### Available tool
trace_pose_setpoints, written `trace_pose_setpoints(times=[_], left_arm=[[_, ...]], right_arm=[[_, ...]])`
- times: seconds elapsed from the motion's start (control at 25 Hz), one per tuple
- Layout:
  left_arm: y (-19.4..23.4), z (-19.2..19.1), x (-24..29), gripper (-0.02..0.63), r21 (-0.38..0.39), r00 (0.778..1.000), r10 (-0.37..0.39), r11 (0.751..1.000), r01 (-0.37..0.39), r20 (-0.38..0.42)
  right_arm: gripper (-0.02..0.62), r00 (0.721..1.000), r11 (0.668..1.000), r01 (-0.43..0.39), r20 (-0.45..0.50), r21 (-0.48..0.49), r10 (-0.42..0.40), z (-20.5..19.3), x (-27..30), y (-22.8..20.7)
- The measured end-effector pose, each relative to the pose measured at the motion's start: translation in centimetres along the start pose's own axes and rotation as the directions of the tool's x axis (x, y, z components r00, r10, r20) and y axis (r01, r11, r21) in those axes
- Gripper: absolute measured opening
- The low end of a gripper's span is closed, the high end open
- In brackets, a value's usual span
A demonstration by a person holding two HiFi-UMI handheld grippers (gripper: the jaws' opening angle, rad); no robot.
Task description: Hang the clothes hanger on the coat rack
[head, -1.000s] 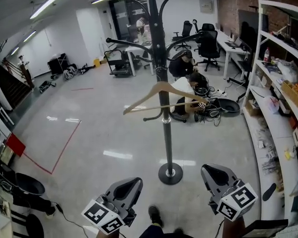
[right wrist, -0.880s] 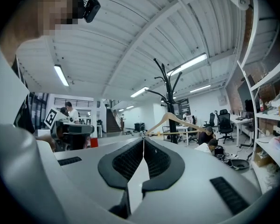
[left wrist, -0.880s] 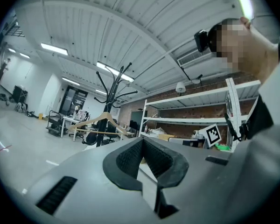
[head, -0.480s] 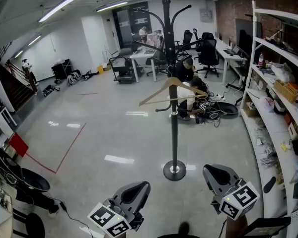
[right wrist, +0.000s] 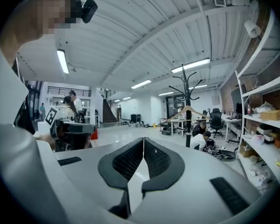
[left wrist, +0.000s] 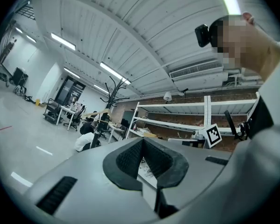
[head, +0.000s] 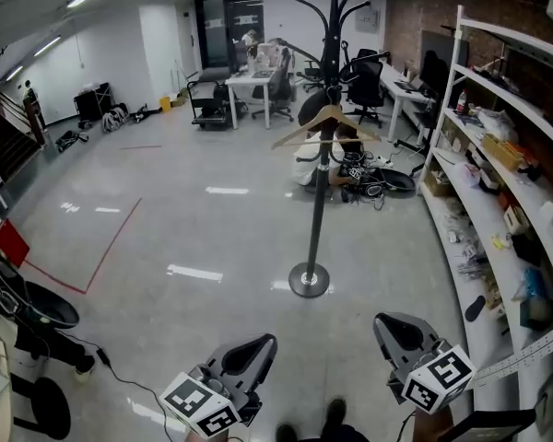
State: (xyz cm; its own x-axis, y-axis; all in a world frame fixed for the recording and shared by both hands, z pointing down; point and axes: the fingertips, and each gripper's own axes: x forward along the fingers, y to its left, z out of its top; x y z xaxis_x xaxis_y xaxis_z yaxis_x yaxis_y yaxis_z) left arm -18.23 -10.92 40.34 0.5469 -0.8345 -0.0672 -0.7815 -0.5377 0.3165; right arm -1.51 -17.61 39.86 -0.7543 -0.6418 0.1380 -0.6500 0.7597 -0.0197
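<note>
Found the clothes hanger [head: 324,122] hooked on the coat rack [head: 317,201], at an arm partway up the pole. Stood well apart from both grippers, ahead of them and higher than their jaws. Lay forward and to the right of the left gripper [head: 247,355], forward and to the left of the right gripper [head: 398,331], so roughly between their two lines of aim. Judged neither clearly nearer.

Ran its long axis crosswise to the direction the grippers pointed, shoulder tips out to either side of the pole and hook at the top. Looked done as far as hanging goes; called for no reach unless a reset was wanted.

Kept both pairs of jaws pressed together, tip to tip, with nothing pinched between them in either gripper view.

Read no brand, label or writing anywhere; saw only black-and-white square markers on the cubes [head: 203,405] at the gripper backs.
</note>
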Motion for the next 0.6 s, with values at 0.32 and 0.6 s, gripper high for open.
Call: trace_pose_setpoints(times=[0.32,0.6], left_arm=[[-5.4,0.5,-5.0,0.002,0.019,0.999,0.008,1.0,-0.009,0.033],[-15.1,-2.2,-7.0,0.002,0.061,1.0,0.009,0.998,-0.009,0.008]], right_arm=[[0.008,0.999,0.999,-0.018,0.034,-0.039,0.019,1.6,-6.0,4.6],[0.008,0.997,1.0,-0.025,0.069,-0.002,0.025,-0.4,-15.9,6.3]])
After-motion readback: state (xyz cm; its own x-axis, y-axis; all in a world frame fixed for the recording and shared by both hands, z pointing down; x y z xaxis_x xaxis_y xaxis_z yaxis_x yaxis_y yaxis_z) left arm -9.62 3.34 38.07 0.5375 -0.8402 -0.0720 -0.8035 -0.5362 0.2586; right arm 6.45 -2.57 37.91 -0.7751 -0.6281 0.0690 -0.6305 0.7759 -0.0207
